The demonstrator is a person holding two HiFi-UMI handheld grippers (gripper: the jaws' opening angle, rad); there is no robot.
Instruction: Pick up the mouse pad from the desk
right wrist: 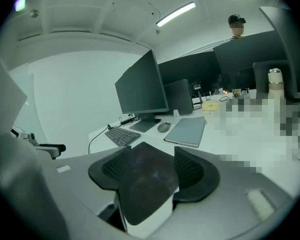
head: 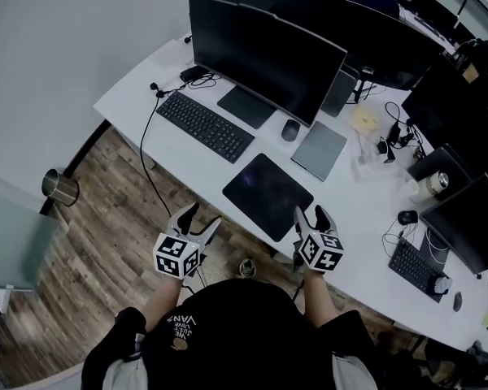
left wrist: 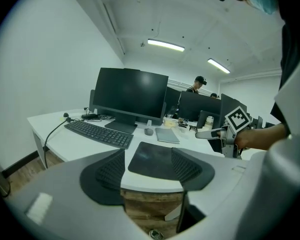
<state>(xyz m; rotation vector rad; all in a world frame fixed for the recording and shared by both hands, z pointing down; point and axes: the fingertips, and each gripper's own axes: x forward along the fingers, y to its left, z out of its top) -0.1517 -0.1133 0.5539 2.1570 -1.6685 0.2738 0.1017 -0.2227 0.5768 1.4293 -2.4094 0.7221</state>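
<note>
The mouse pad [head: 268,195] is a dark, flat rectangle lying near the front edge of the white desk [head: 142,84]. My left gripper [head: 199,220] hovers just off the desk's front edge, left of the pad's near corner, with its jaws open and empty. My right gripper [head: 311,216] is at the pad's near right corner, also open with nothing held. In the left gripper view the pad [left wrist: 152,159] lies ahead between the open jaws of my left gripper [left wrist: 147,168]. In the right gripper view the pad [right wrist: 140,184] lies under and beyond my right gripper [right wrist: 150,170].
Behind the pad stand a black keyboard [head: 205,125], a wide monitor [head: 264,55], a mouse [head: 289,130] and a grey closed laptop [head: 318,149]. A cable [head: 150,136] hangs off the desk's left edge. A metal bin [head: 59,187] stands on the wooden floor.
</note>
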